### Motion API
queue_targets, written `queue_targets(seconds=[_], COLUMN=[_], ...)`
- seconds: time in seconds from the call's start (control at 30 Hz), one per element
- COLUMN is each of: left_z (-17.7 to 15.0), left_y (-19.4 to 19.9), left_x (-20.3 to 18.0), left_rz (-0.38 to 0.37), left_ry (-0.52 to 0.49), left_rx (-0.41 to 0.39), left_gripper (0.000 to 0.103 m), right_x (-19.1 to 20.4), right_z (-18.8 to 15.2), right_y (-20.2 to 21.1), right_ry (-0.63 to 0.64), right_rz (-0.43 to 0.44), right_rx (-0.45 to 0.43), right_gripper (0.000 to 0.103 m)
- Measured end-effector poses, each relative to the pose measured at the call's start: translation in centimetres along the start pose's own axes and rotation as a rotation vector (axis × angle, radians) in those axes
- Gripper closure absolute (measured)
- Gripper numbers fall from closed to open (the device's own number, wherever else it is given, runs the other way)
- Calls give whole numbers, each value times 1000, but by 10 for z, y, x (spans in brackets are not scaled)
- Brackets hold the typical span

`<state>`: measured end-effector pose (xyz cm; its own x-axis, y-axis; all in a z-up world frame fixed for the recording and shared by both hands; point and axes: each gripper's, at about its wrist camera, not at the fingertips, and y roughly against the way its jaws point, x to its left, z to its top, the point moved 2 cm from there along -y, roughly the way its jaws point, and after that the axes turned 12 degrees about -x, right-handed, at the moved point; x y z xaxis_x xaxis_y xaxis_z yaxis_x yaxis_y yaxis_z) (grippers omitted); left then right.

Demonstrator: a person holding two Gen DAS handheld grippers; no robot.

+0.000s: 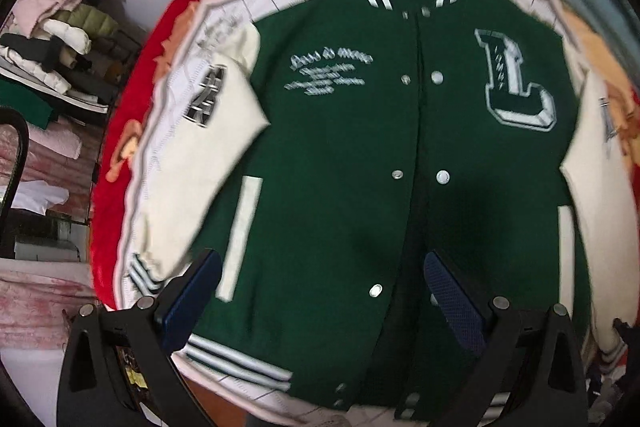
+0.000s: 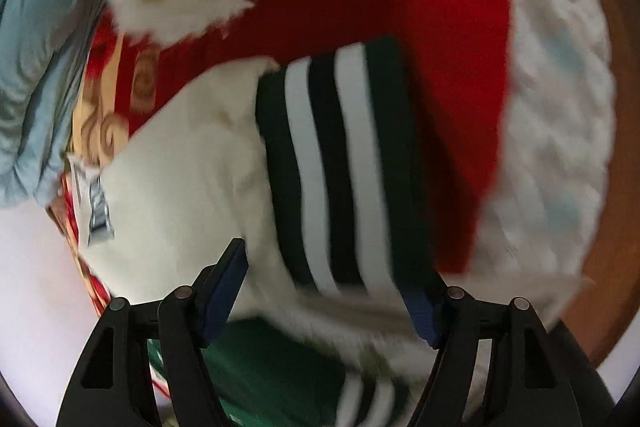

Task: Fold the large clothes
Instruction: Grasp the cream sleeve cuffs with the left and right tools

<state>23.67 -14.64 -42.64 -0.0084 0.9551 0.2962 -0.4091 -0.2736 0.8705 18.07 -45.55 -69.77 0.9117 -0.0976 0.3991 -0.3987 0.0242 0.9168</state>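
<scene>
A green varsity jacket (image 1: pixel 340 155) with cream sleeves, a big "L" patch and snap buttons lies flat, front up, on a red floral blanket (image 1: pixel 132 131). My left gripper (image 1: pixel 320 291) is open and empty above the jacket's lower hem. In the right wrist view, the jacket's cream sleeve (image 2: pixel 180 167) ends in a green and white striped cuff (image 2: pixel 340 163). My right gripper (image 2: pixel 332 291) is open, its fingers either side of the cuff's near edge, not closed on it.
A rack of stacked folded clothes (image 1: pixel 60 39) stands at the left. A blue-grey quilt (image 2: pixel 36 67) lies beyond the blanket. A white quilted sheet (image 2: pixel 560 107) covers the bed edge, with a wooden floor (image 2: pixel 616 187) beyond.
</scene>
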Motion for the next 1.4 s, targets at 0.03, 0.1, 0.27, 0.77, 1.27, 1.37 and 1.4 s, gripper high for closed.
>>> queue_targets(seconds=[0.03,0.1,0.27,0.77,1.27,1.37,1.4], left_z=[2,8,27,4,-150,-149,-143], left_y=[-9,-27,-63,-102,-202,-216,-219], left_x=[-7,-21,-51,74,334,360,372], left_rz=[-1,-3,-24,-70,-85,22,43], left_ry=[-1,-10,-27,218,1342,1358,1348], left_rx=[-4,-25,-53,110,196,149,124], left_gripper=[0,0,0,0,44,84,84], right_x=[3,13,50,161,218,229,233], right_z=[2,0,-5,-29,-112,-127,-132], right_y=[-6,-8,-14,26,36,40,42], right_ry=[-8,-13,5,271,554,591,600], right_rz=[1,20,61,121,71,76,80], right_rx=[-23,-78,-181,-275,-265,-276,-281], right_gripper=[26,25,37,85,86,86,86])
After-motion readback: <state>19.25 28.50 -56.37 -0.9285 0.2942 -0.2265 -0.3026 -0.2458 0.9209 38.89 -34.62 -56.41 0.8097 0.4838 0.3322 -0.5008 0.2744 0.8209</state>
